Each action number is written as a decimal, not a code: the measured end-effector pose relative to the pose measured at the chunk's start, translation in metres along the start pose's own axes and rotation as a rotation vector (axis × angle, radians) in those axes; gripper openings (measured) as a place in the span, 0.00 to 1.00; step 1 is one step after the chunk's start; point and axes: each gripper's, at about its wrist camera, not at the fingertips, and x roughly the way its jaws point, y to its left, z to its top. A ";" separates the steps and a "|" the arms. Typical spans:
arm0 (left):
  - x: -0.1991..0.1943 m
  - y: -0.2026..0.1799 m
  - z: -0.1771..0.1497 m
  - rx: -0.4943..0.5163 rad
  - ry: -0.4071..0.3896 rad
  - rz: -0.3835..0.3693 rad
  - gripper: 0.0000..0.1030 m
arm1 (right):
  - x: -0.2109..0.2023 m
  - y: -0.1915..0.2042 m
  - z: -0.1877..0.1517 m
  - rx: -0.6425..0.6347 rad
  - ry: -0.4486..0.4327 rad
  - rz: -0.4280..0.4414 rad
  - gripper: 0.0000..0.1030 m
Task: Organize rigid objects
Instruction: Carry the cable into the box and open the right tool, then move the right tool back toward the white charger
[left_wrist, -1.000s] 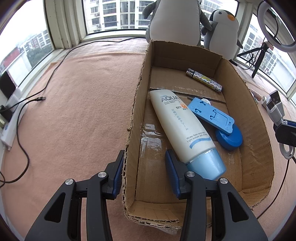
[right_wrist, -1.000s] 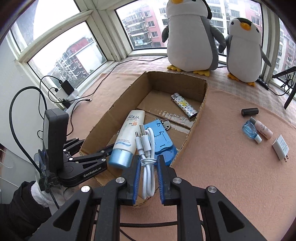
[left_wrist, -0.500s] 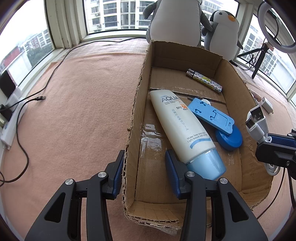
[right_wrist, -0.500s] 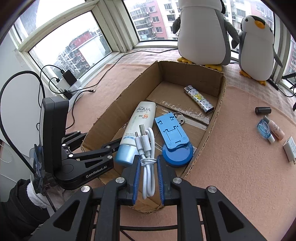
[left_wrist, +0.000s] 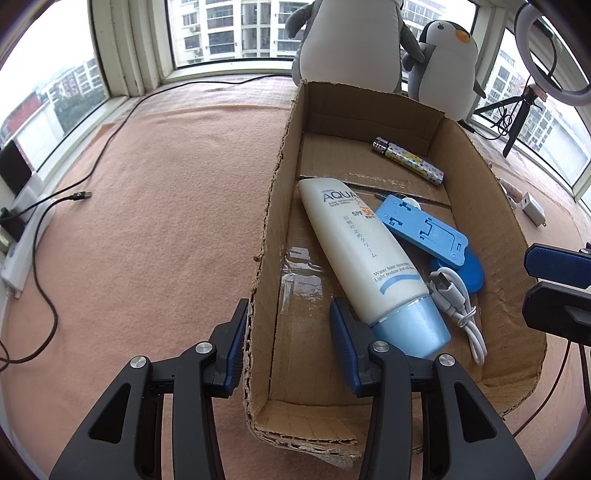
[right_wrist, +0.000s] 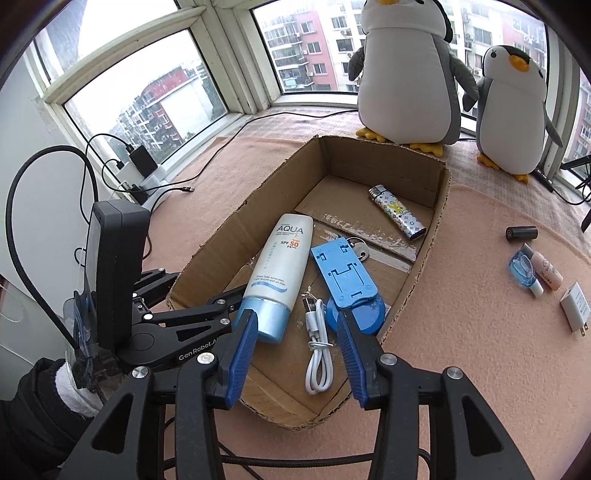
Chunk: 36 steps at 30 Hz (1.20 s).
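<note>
White cable (right_wrist: 317, 349) dropped from right gripper (right_wrist: 295, 332) into cardboard box (left_wrist: 275, 206); jaws now wide, empty. Left gripper (left_wrist: 288, 339) spread, straddling box wall.

The open brown cardboard box (right_wrist: 430, 229) holds a white sunscreen tube with a pale blue cap (right_wrist: 280, 266), a bright blue plastic phone stand (right_wrist: 341, 275), a coiled white USB cable (right_wrist: 317, 354) and a silver lighter patterned with small multicoloured monogram marks (right_wrist: 397, 212). It sits on a salmon-pink felt blanket (left_wrist: 147, 229). The two plush penguins (right_wrist: 406, 74) are grey and white with orange beaks and yellow feet.
</note>
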 end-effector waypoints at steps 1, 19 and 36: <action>0.000 0.000 0.000 0.000 0.000 0.000 0.41 | 0.000 -0.001 0.000 0.002 -0.001 -0.001 0.40; 0.000 -0.003 0.001 0.012 0.000 0.010 0.41 | -0.027 -0.060 -0.012 0.116 -0.063 -0.064 0.44; 0.000 -0.008 0.002 0.023 0.009 0.038 0.41 | -0.072 -0.215 -0.029 0.240 -0.099 -0.353 0.48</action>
